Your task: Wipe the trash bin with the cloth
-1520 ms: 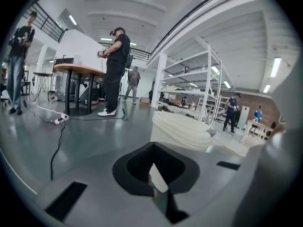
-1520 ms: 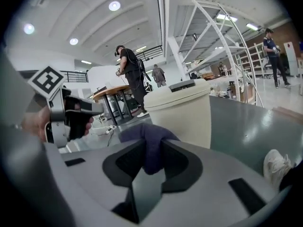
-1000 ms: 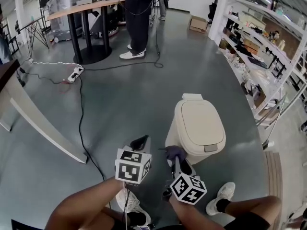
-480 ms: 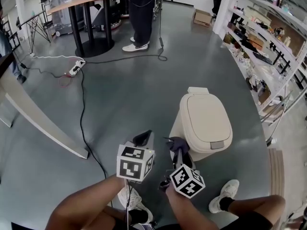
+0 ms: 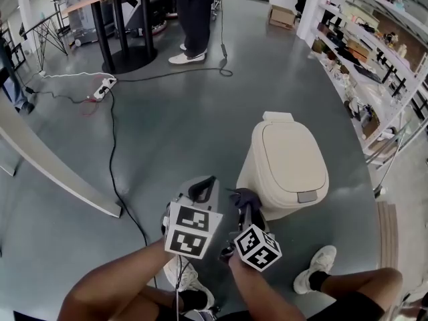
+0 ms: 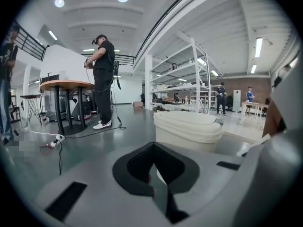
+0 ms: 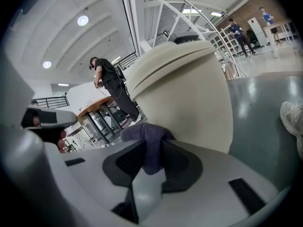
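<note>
A cream trash bin (image 5: 287, 162) with its lid down stands on the grey floor. My right gripper (image 5: 245, 204) is shut on a purple cloth (image 5: 245, 196), which sits against the bin's lower left wall. In the right gripper view the cloth (image 7: 147, 143) bulges out between the jaws, right up to the bin's curved side (image 7: 189, 93). My left gripper (image 5: 202, 188) hangs just left of the right one, shut with nothing in it. The left gripper view has the bin (image 6: 188, 126) close ahead of the jaws (image 6: 152, 176).
A black cable (image 5: 112, 154) runs across the floor to a power strip (image 5: 104, 87). A person (image 5: 194, 19) stands by a round table at the back. Shelving (image 5: 374, 65) lines the right side. A pale beam (image 5: 57, 169) crosses the left. My shoe (image 5: 317, 266) is near the bin.
The view has drawn slightly nearer to the bin. My left gripper has tipped a little and edged right; the right gripper keeps the cloth by the bin's left side.
</note>
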The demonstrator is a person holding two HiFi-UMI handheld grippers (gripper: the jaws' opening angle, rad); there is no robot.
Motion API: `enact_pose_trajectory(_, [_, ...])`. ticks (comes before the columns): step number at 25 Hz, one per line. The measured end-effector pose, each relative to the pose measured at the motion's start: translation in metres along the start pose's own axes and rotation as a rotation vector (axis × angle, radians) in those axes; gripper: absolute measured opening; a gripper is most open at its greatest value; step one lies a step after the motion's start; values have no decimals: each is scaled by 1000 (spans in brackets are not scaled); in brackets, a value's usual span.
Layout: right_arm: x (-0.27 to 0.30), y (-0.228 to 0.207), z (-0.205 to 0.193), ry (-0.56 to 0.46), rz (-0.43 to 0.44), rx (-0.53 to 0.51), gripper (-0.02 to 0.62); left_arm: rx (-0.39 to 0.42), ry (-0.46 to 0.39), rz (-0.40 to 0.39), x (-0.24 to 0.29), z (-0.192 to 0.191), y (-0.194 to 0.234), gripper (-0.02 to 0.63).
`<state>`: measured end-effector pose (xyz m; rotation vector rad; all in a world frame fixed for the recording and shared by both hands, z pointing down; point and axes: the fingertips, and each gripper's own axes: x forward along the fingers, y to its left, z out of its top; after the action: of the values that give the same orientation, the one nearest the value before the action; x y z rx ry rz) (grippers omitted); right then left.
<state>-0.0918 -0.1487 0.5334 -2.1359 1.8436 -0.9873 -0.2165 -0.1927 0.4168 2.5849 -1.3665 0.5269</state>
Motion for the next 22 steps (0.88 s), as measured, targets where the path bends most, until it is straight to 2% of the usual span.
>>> enact_pose_trajectory(5, [13, -24, -29, 62, -53, 39, 92, -71, 10, -45, 7, -6, -3, 0])
enact_pose_trajectory(9, [22, -35, -44, 85, -68, 13, 92, -150, 47, -76, 13, -19, -5, 0])
enact_pose_trajectory(13, [34, -44, -63, 106, -83, 2, 92, -117, 58, -68, 11, -26, -1, 0])
enact_pose_trajectory(17, [47, -61, -84, 142, -101, -1, 92, -60, 33, -67, 11, -23, -2, 0])
enact_pose_trajectory(22, [66, -78, -112, 211, -111, -35, 92, -79, 43, -97, 15, -27, -6, 0])
